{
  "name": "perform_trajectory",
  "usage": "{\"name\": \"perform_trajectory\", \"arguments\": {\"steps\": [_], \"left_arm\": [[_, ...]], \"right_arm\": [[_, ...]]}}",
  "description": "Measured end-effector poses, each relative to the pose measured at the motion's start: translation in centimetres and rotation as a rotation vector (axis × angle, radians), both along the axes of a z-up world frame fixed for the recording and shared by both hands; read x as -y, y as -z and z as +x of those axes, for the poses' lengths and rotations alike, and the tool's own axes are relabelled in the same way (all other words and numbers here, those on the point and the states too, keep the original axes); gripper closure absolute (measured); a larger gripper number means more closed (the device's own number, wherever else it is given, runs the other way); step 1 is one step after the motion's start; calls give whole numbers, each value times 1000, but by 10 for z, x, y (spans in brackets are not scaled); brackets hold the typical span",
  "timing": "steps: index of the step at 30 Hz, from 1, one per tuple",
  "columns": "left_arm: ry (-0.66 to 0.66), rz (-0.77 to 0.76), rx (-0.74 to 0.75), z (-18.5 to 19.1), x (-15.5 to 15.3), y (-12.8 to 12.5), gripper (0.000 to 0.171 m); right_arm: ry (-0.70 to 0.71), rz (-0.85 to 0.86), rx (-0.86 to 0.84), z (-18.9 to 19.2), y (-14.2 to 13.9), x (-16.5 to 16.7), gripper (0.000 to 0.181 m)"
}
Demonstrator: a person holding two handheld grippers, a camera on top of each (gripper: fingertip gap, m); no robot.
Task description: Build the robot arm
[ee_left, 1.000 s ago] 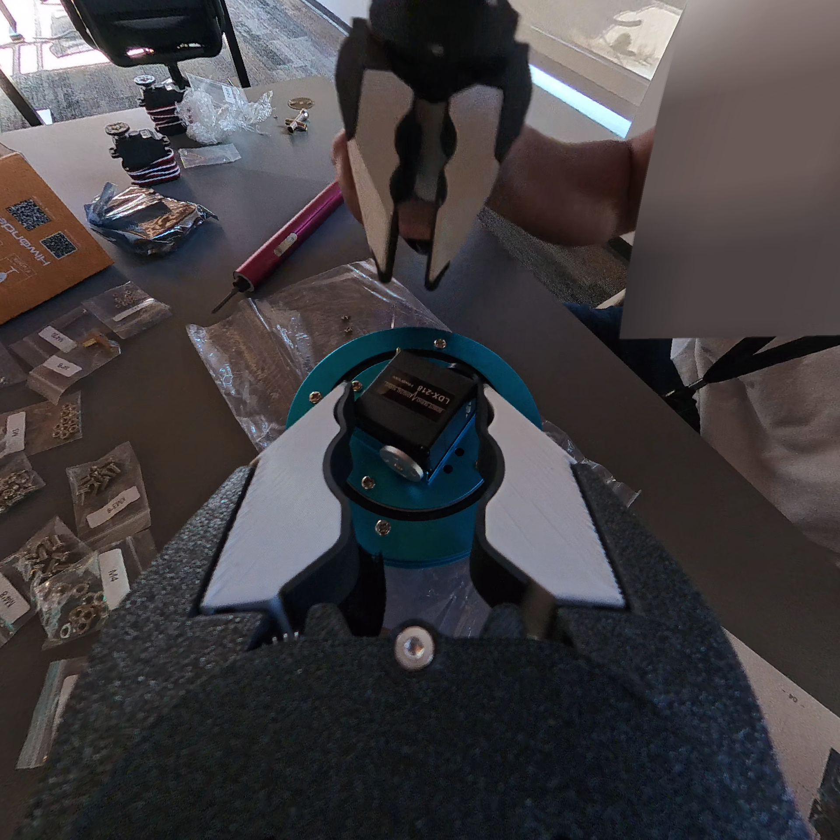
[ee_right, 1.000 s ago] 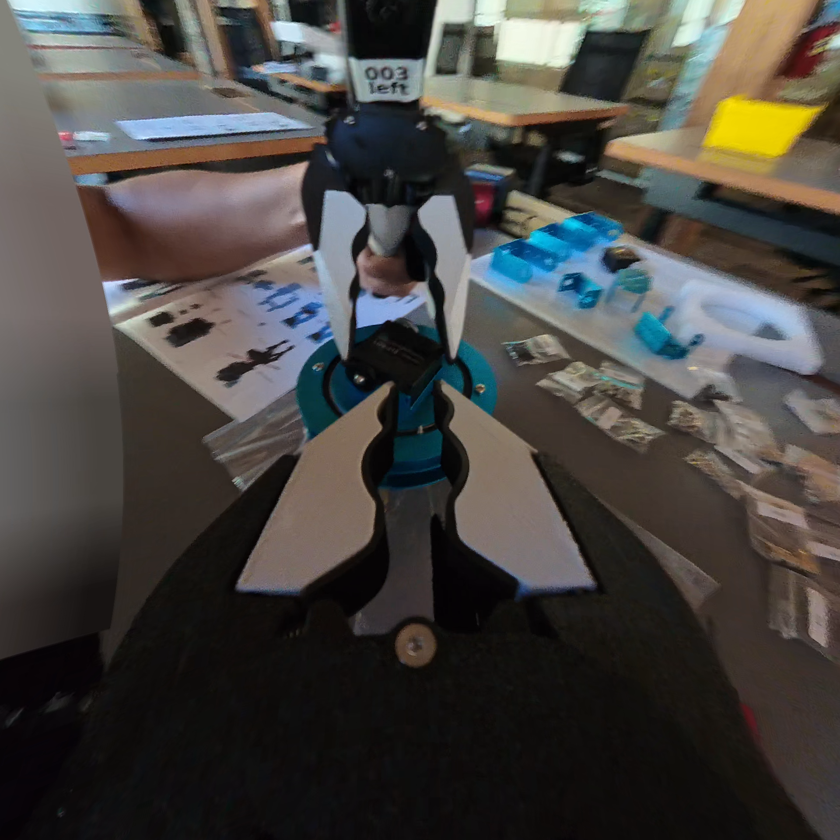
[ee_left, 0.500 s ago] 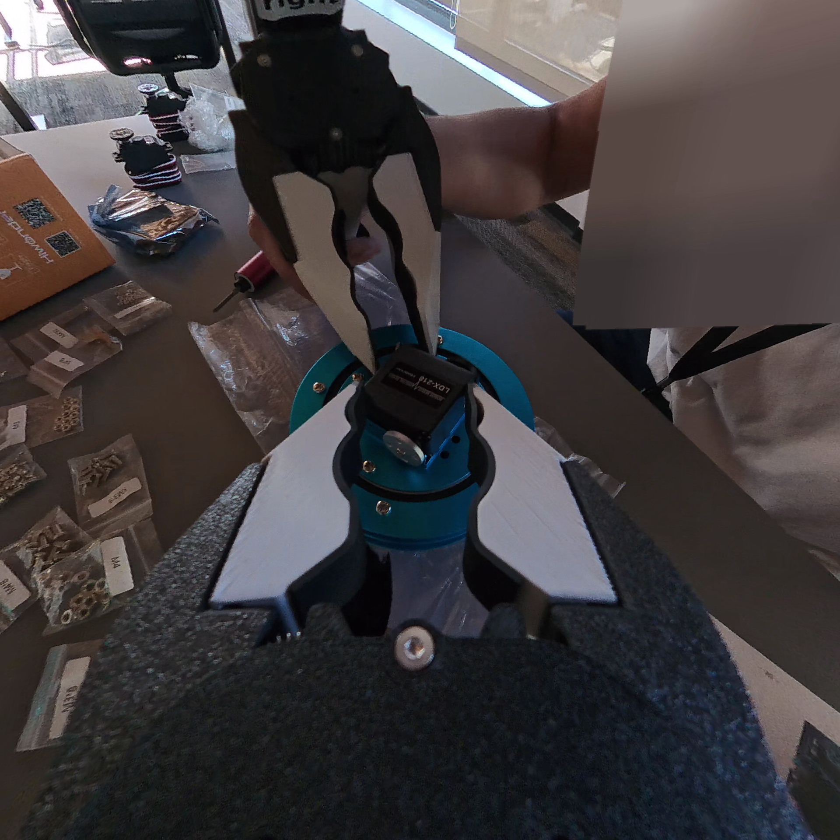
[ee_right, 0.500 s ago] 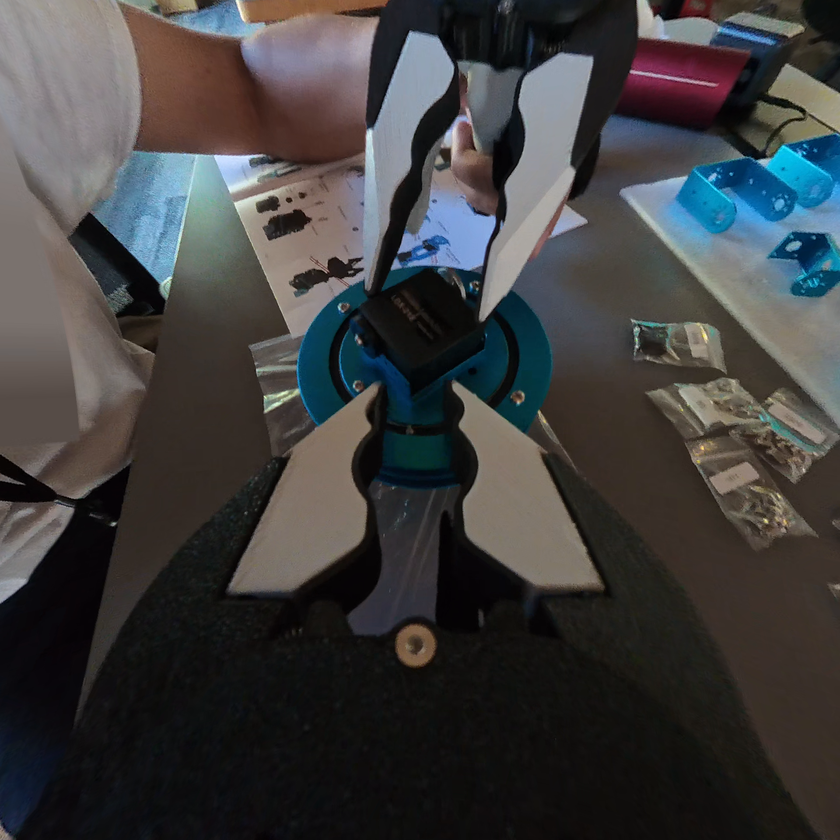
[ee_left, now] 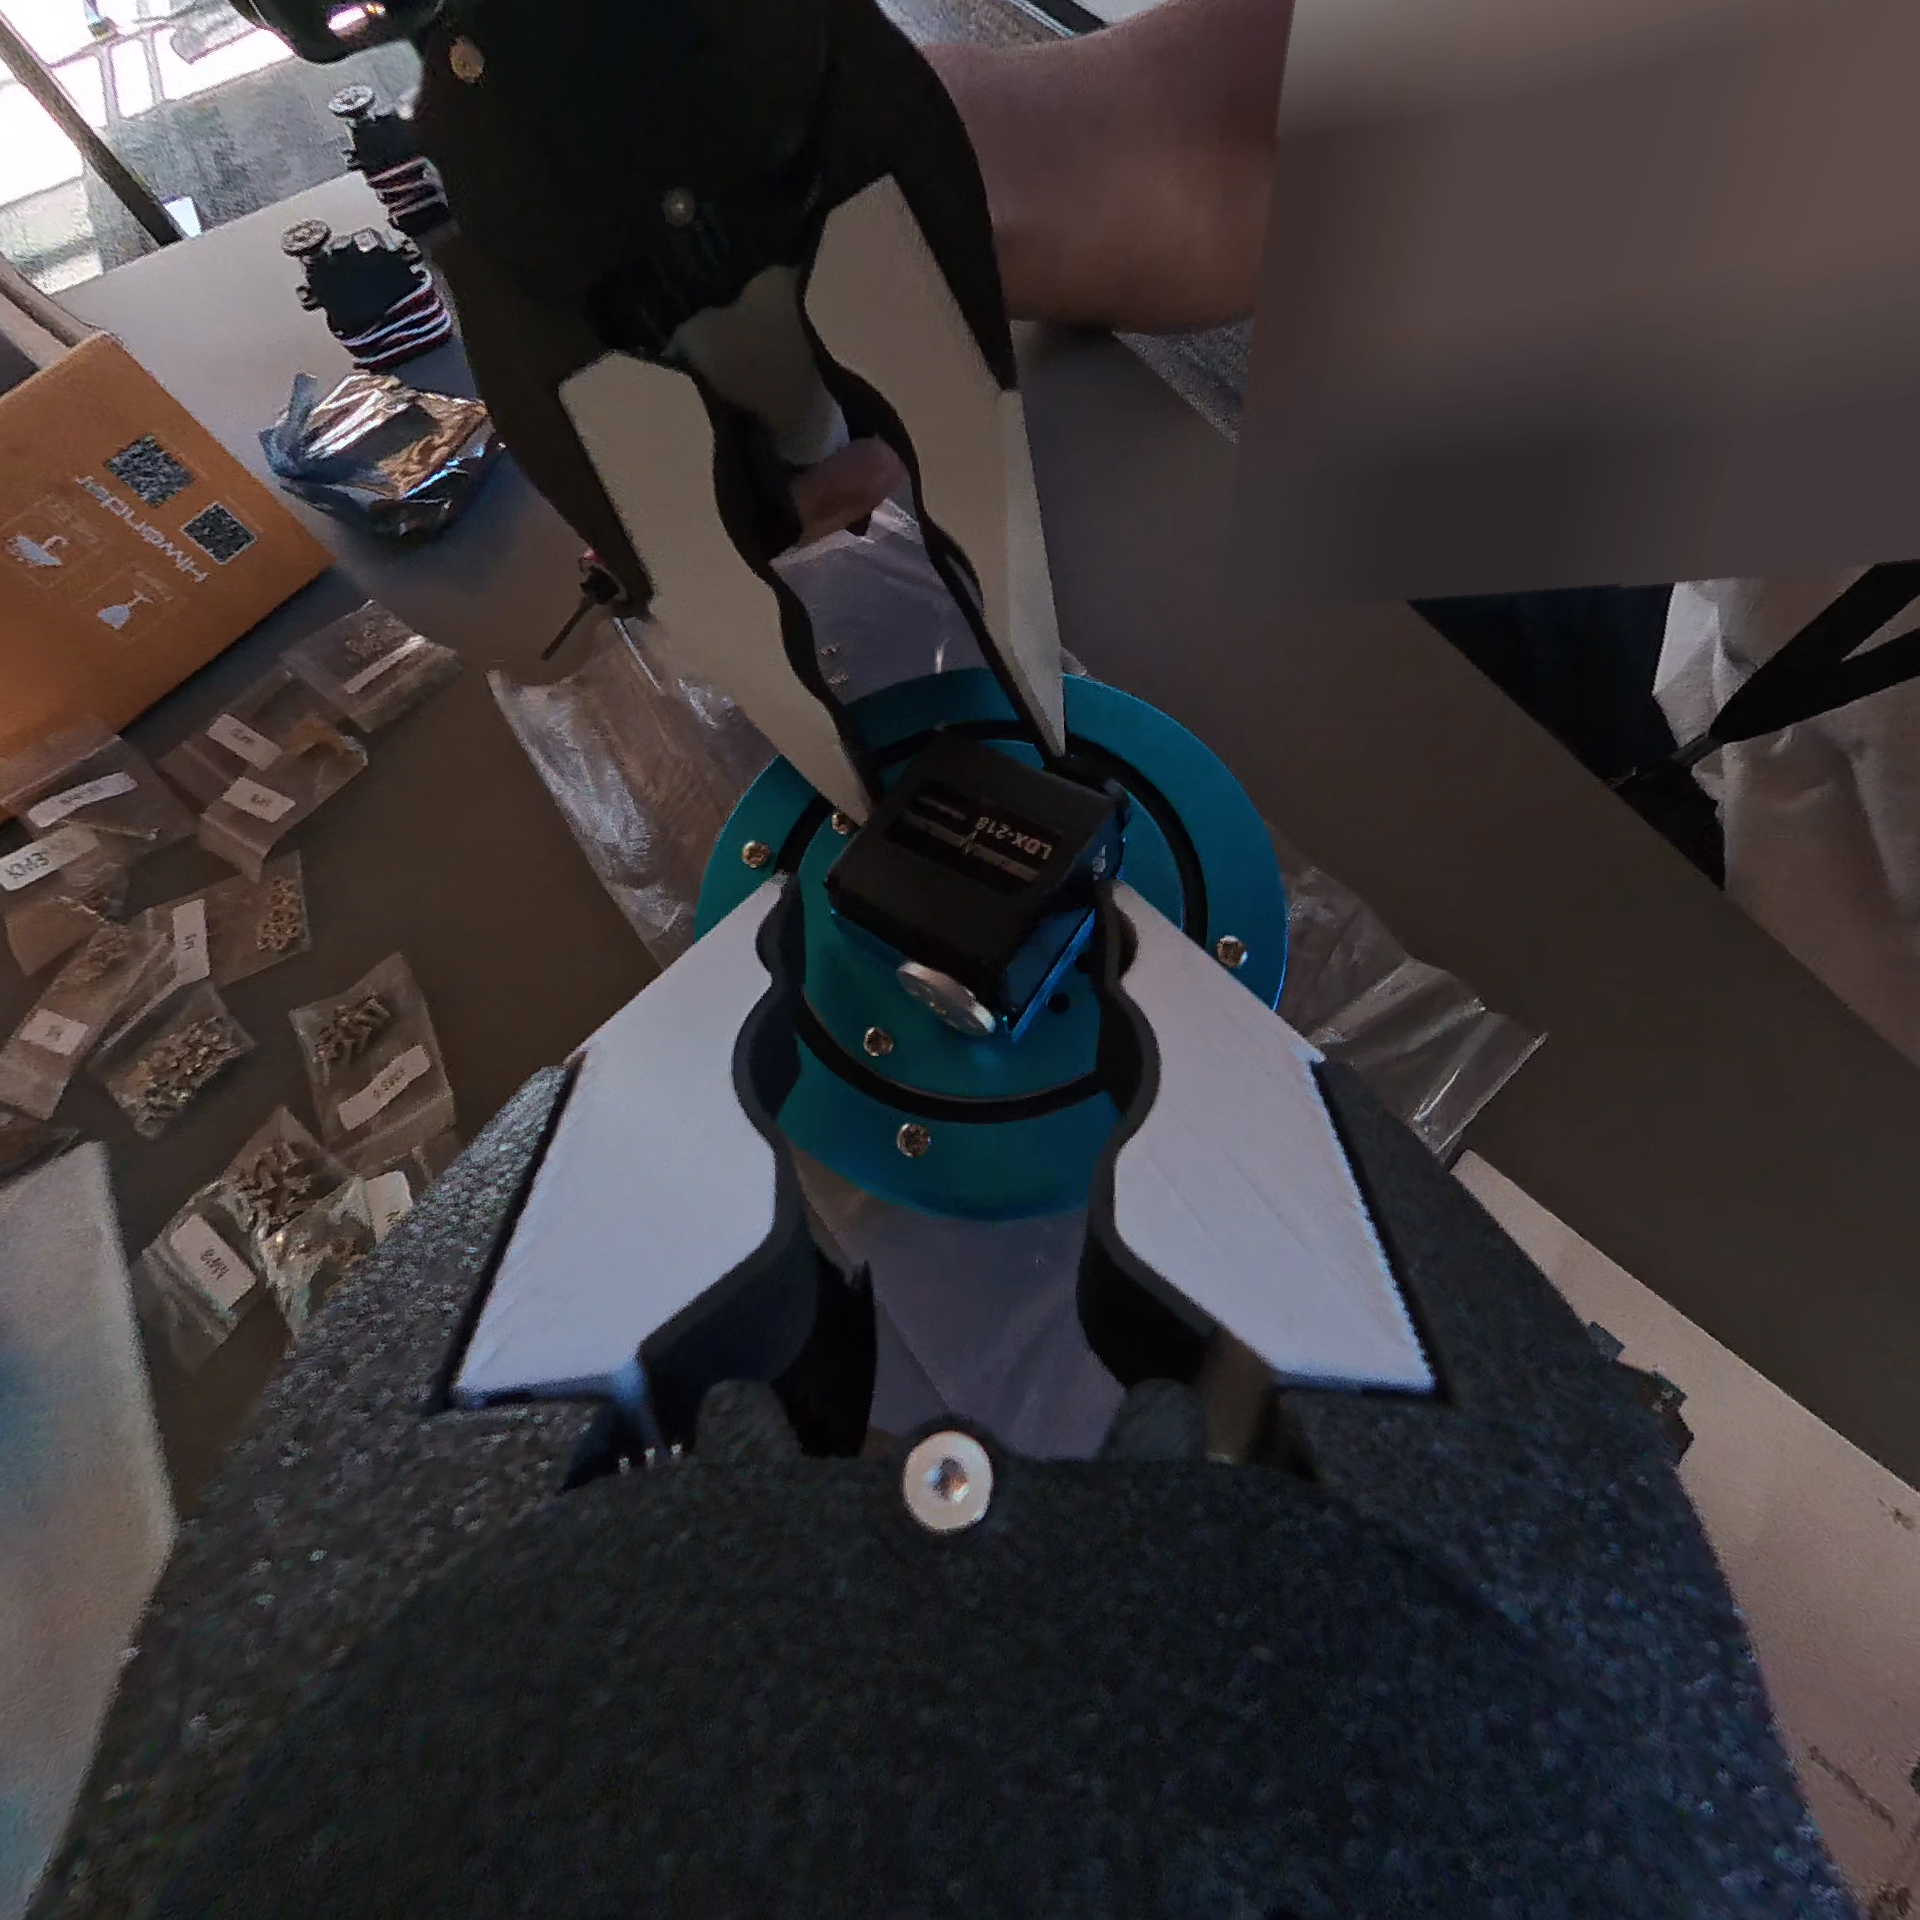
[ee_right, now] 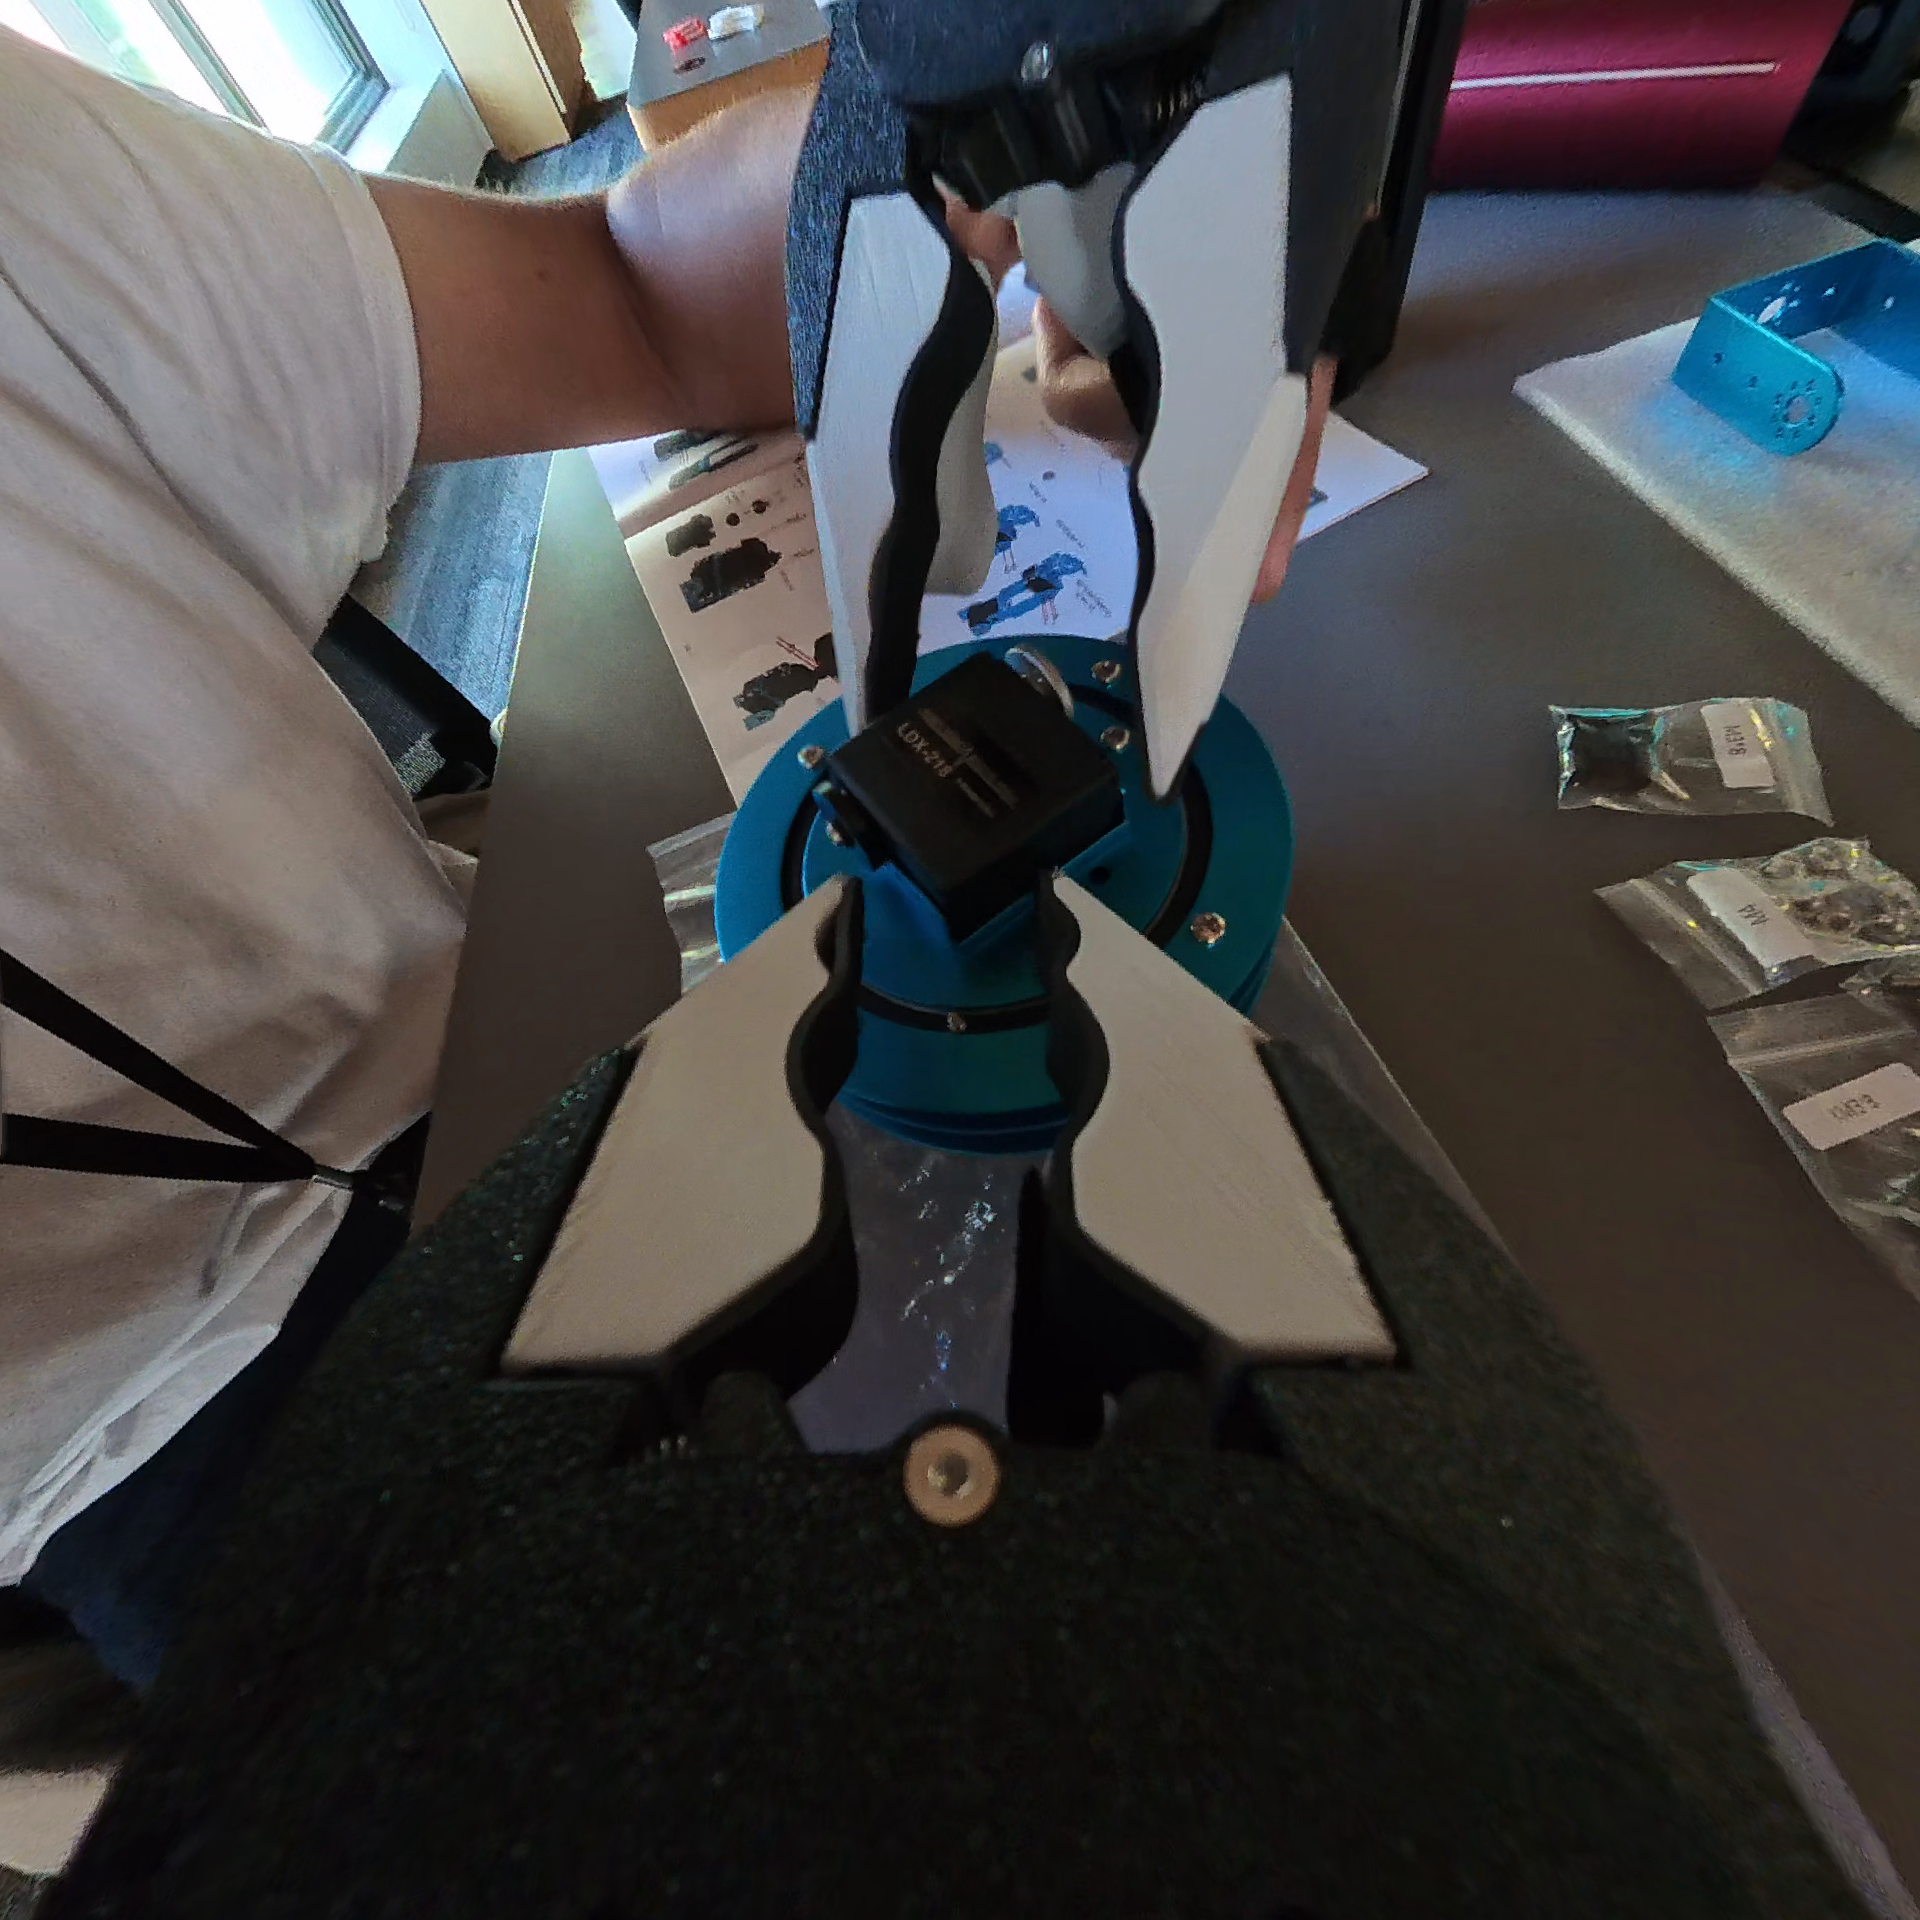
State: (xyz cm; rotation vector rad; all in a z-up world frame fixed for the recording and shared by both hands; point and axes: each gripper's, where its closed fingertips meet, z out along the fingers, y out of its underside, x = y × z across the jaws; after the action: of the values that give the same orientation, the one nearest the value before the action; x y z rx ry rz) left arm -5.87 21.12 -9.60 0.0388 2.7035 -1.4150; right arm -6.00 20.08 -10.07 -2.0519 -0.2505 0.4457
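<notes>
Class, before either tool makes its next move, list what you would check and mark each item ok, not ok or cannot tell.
1. Left tool open, fingers either side of the black block: ok.
2. Right tool open, facing it across the block: ok.
3. Any fingertip pressing on the block: cannot tell.
4. Blue round base lying flat on the plastic sheet: ok.
5. Screw bags apart from both tools: ok.

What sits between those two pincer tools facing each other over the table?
A black servo block on a round teal base sits between the left gripper and the right gripper, as both wrist views show.
</notes>
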Motion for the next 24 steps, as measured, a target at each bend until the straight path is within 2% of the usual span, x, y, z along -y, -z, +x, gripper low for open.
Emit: {"name": "perform_trajectory", "arguments": {"steps": [5,7,12,14,16,20,24], "left_arm": [[9,24,48,1,2,5,116],[15,26,69,1,4,4,119],[18,21,93,0,6,4,119],[15,23,92,1,6,4,119],[7,30,91,1,6,4,119],[-1,31,90,2,8,4,119],[-12,40,90,2,9,4,119]], "right_arm": [[-28,103,-127,-7,-35,5,158],[12,54,-49,-1,-25,2,158],[16,30,-43,-6,-23,0,152],[126,20,6,4,-26,4,138],[299,3,69,11,-25,10,118],[552,75,16,-10,-21,6,116],[744,47,100,-2,-7,4,122]]}}
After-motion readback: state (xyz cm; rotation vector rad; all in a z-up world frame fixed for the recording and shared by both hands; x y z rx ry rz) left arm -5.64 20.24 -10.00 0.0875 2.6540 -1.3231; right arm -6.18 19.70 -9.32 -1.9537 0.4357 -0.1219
